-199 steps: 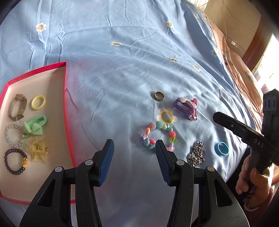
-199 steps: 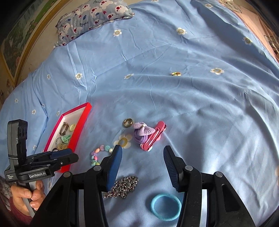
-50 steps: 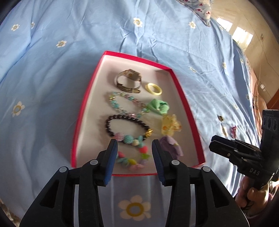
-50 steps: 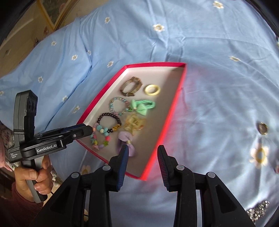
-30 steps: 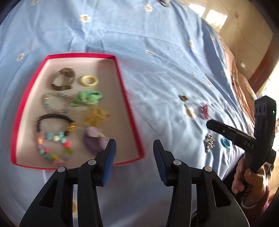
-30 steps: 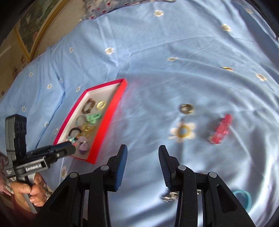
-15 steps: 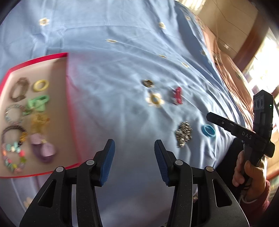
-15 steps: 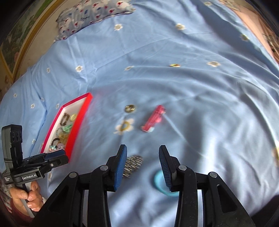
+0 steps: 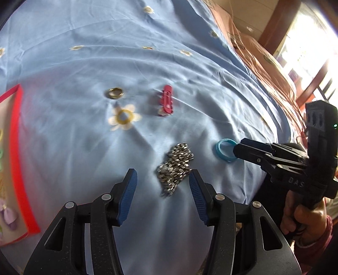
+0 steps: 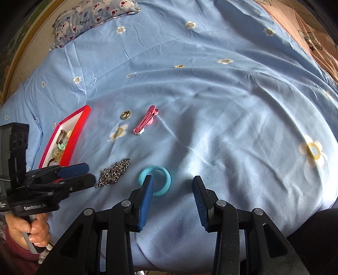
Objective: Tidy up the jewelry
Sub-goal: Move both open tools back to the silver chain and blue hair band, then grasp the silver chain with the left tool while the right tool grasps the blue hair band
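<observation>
A light blue bedsheet point(image 10: 221, 110) with small white and yellow flowers covers the bed. At its far left corner lies a grey-blue pillow point(image 10: 93, 19) with red and white animal print. A brownish-pink blanket point(image 9: 259, 61) lies along the right edge.

Open sheet point(image 10: 232, 127) right of the blue ring point(image 10: 155, 182); chain point(image 10: 114, 172) crowds its left.

I see a blue bedsheet point(image 10: 211, 105); around its silver chain point(image 10: 114, 172) lie blue ring point(image 10: 163, 179) beside, pink clip point(image 10: 145, 122) beyond, red tray point(image 10: 74, 135) left.
</observation>
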Demonstrator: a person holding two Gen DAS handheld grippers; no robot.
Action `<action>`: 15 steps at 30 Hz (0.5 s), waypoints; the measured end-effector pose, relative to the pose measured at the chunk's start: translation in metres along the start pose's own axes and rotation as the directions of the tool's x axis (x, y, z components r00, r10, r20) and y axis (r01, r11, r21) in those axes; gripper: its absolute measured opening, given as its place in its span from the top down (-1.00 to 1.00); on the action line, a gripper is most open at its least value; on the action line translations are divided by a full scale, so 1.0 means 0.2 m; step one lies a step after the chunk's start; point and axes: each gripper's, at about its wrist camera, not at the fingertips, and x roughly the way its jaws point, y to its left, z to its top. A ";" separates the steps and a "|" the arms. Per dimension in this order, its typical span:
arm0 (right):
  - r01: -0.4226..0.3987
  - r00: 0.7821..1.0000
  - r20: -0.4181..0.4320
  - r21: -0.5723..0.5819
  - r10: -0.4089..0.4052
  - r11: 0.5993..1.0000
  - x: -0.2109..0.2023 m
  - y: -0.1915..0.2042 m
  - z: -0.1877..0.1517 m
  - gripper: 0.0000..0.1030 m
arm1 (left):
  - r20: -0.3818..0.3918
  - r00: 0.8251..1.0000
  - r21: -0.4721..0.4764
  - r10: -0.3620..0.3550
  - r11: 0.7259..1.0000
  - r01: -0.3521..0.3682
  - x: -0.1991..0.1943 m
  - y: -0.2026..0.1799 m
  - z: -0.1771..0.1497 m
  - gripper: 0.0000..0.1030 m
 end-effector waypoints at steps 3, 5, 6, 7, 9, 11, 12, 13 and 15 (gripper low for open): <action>-0.006 1.000 -0.003 0.000 0.006 1.000 0.00 0.00 0.00 0.22 | -0.006 1.000 0.021 0.001 1.000 -0.001 0.03 -0.03 0.01 0.02; -0.004 1.000 -0.007 -0.003 0.004 1.000 0.01 0.00 0.00 0.22 | -0.007 1.000 0.027 0.001 1.000 -0.001 0.05 -0.04 0.02 0.02; -0.003 1.000 -0.009 -0.004 0.003 1.000 0.02 0.01 0.00 0.21 | -0.005 1.000 0.031 0.003 1.000 -0.002 0.06 -0.04 0.03 0.02; -0.002 1.000 -0.012 -0.008 0.002 1.000 0.02 0.01 -0.01 0.21 | -0.003 1.000 0.039 0.007 0.999 -0.007 0.07 -0.05 0.03 0.02; 0.001 1.000 -0.019 -0.024 -0.002 1.000 0.04 0.03 -0.02 0.21 | -0.004 1.000 0.055 0.017 0.998 -0.017 0.10 -0.05 0.03 0.05; 0.003 1.000 -0.020 -0.032 -0.004 0.999 0.05 0.04 -0.02 0.25 | 0.010 0.999 0.080 0.039 0.996 -0.039 0.12 -0.07 0.03 0.21; 0.004 1.000 -0.017 -0.034 -0.005 0.999 0.06 0.04 -0.02 0.26 | 0.017 0.999 0.095 0.049 0.994 -0.050 0.12 -0.08 0.02 0.37; 0.006 1.000 -0.015 -0.036 -0.006 0.999 0.06 0.04 -0.02 0.33 | 0.021 0.998 0.106 0.051 0.993 -0.053 0.12 -0.08 0.02 0.47; 0.012 1.000 -0.014 -0.038 -0.012 0.999 0.06 0.04 -0.02 0.52 | 0.018 0.999 0.110 0.038 0.993 -0.039 0.12 -0.08 0.02 0.74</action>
